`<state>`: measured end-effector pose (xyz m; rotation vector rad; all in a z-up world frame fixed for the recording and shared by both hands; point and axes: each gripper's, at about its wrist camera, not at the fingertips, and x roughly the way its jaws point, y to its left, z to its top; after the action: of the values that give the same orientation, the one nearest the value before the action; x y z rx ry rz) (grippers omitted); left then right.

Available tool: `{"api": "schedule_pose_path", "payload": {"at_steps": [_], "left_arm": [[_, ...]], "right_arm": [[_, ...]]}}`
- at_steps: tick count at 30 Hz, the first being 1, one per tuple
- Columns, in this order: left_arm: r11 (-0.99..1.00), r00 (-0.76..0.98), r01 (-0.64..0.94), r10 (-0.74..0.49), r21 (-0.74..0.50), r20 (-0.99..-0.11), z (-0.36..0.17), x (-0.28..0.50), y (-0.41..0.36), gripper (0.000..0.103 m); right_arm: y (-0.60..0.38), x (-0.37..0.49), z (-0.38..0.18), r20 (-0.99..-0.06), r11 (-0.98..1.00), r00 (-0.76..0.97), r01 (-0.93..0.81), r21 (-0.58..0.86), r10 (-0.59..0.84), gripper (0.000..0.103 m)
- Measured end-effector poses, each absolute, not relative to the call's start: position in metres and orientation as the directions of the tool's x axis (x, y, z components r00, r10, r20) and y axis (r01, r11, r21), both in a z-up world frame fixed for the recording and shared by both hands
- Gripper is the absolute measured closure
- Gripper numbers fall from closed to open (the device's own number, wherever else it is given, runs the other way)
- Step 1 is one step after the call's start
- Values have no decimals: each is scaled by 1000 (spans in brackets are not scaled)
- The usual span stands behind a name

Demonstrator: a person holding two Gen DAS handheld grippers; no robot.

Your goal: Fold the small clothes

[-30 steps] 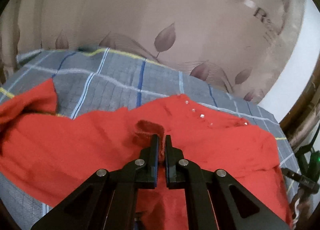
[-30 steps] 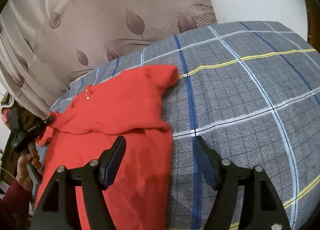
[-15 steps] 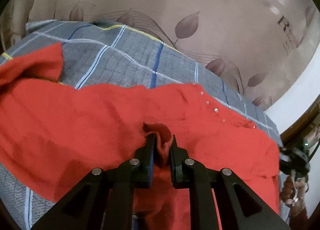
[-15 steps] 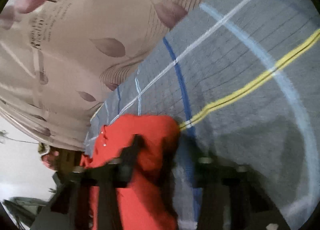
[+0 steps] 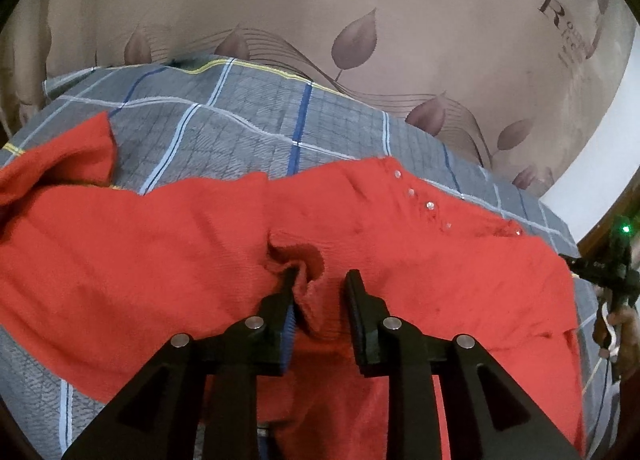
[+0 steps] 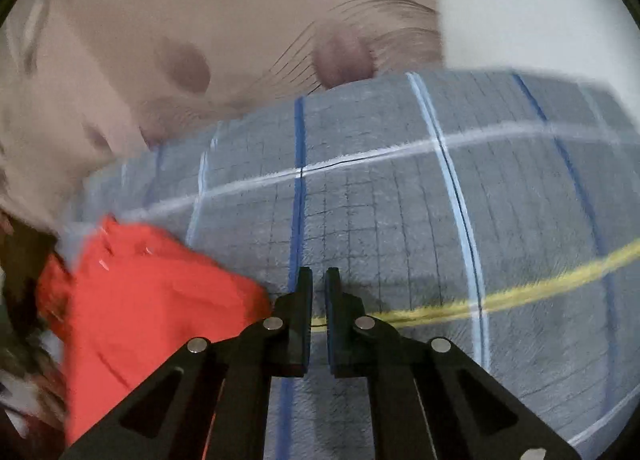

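While right tool [image 6: 318, 280] shut (empty), left tool [image 5: 320, 284] opening.

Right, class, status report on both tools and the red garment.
Left tool just opening, fabric bunch loose between jaws. Right tool shut, empty. Red garment spread on checked bedcover. Nothing obstructing.

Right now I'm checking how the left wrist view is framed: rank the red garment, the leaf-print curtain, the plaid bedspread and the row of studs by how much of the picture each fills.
1. Red garment and leaf-print curtain: similar, too close to rank.
2. Plaid bedspread.
3. Row of studs.
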<state>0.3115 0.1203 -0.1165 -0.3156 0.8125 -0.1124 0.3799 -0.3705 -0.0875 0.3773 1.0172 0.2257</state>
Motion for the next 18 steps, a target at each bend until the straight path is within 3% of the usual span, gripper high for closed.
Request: {"api": "schedule_pose_path", "payload": {"at_steps": [4, 8, 11, 12, 13, 15, 18], "left_arm": [[947, 681, -21, -222, -322, -698, -118, 312, 121, 77], [951, 681, -11, -219, -309, -699, -116, 312, 117, 72], [955, 682, -6, -212, -296, -700, -116, 311, 115, 69], [956, 681, -5, -212, -294, -700, -116, 311, 115, 68], [956, 681, -5, -213, -294, -701, -116, 312, 115, 68], [955, 679, -4, -216, -297, -702, -116, 312, 115, 67], [952, 677, -3, -223, -305, -701, -116, 312, 116, 66]], "right_arm": [[-376, 343, -92, -640, 766, 524, -38, 642, 562, 91], [-346, 309, -99, -642, 744, 431, -114, 658, 634, 83], [-329, 291, -104, -666, 752, 384, -137, 644, 640, 56], [-325, 284, -103, -677, 771, 393, -159, 617, 623, 58], [-320, 277, -101, -693, 799, 411, -183, 573, 592, 67], [-315, 268, -101, -739, 847, 419, -201, 492, 528, 94], [-316, 256, -86, -740, 885, 489, -194, 424, 462, 95]]}}
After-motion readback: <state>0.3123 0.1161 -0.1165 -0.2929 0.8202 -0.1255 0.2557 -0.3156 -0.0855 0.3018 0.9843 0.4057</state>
